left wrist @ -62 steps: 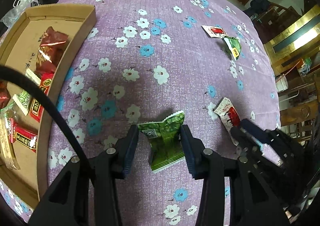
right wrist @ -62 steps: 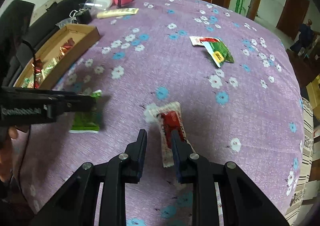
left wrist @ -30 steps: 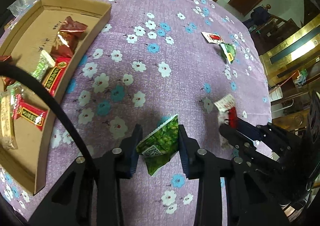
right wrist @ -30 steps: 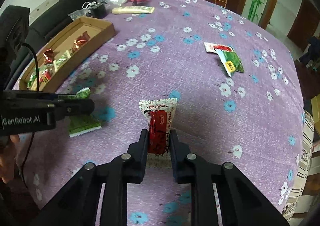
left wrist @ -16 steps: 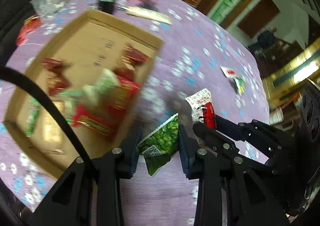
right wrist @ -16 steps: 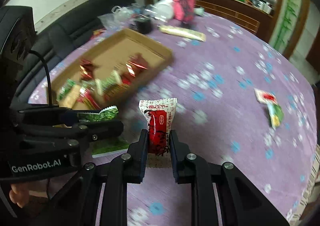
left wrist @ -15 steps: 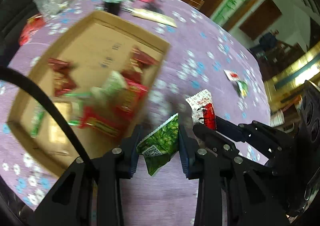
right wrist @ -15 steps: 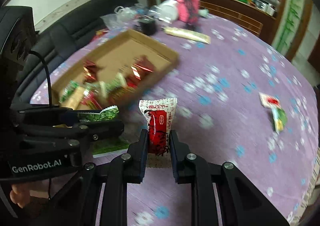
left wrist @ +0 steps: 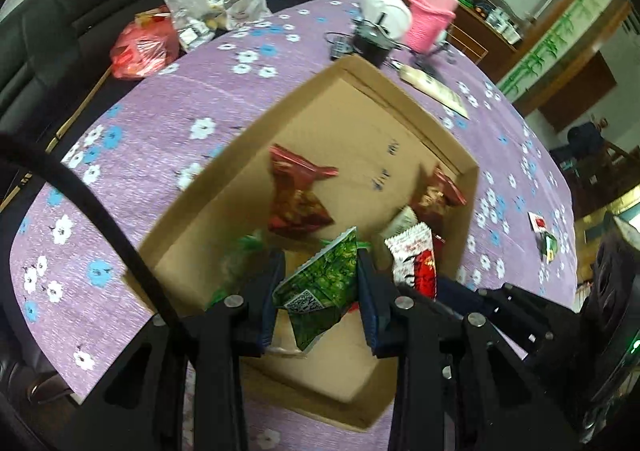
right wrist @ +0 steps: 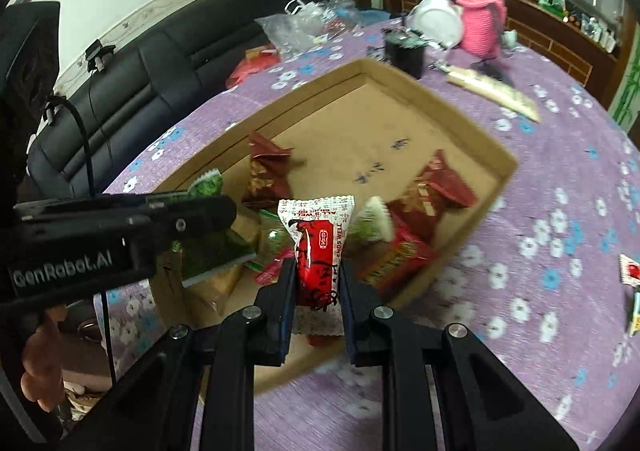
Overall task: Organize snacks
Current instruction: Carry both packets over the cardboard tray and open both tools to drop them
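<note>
My left gripper (left wrist: 320, 283) is shut on a green snack packet (left wrist: 324, 287) and holds it above the near part of the cardboard tray (left wrist: 360, 107). My right gripper (right wrist: 316, 287) is shut on a red and white snack packet (right wrist: 318, 243) and holds it over the same tray (right wrist: 440, 107), just right of the left gripper (right wrist: 120, 227). The red and white packet also shows in the left wrist view (left wrist: 414, 259). The tray holds several snacks, among them dark red packets (left wrist: 296, 195) (right wrist: 440, 183). Two more snack packets (left wrist: 544, 231) lie far right on the tablecloth.
The round table has a purple flowered cloth (left wrist: 160, 131). Behind the tray stand a pink basket (left wrist: 430, 17), a white bowl (left wrist: 384, 9), a black cup (right wrist: 404, 47) and a long cream packet (right wrist: 492, 91). Plastic bags (left wrist: 208, 7) and a black sofa (right wrist: 140, 83) are at left.
Both grippers have carried their packets left from the open tablecloth to above the tray. The tray now fills the middle of both views.
</note>
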A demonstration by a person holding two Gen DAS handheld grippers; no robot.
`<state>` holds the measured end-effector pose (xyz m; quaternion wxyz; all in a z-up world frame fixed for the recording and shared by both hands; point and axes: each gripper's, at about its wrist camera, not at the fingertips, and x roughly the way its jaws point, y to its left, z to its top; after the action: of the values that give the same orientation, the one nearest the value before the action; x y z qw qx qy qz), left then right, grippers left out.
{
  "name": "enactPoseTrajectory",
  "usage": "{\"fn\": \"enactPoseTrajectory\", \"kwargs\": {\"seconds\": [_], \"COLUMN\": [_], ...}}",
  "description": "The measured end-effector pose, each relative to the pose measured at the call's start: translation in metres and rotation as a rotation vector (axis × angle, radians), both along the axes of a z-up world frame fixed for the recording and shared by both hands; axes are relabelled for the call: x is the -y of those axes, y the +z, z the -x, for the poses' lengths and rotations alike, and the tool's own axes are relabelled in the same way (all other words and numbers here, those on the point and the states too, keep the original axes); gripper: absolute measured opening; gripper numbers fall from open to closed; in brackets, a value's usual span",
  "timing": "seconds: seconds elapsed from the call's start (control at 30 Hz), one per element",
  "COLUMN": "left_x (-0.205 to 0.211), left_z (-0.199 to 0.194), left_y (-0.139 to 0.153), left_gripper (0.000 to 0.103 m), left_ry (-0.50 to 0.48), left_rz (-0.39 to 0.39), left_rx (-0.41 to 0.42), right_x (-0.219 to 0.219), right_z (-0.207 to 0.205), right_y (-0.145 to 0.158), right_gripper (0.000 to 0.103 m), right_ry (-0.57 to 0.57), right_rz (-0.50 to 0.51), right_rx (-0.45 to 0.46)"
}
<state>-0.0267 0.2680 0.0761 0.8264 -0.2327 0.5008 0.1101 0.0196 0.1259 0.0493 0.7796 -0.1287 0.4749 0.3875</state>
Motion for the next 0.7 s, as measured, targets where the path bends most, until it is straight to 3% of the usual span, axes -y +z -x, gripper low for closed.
{"fn": "enactPoseTrajectory", "kwargs": {"seconds": [0.5,0.7], "left_x": [-0.016,-0.013], "left_z": [-0.005,-0.004], "left_y": [-0.008,0.001], "left_gripper": [0.037,0.054], "left_ry": [0.04,0.049], "left_rz": [-0.02,-0.035], "left_rx": [-0.04,-0.02], "right_x": [-0.023,-0.022], "right_z": [0.001,0.005], "right_y": [-0.014,-0.012], "right_gripper": [0.022,0.026], "right_ry": [0.023,0.036], "right_rz": [0.02,0.03], "right_rx": [-0.045,-0.043]}}
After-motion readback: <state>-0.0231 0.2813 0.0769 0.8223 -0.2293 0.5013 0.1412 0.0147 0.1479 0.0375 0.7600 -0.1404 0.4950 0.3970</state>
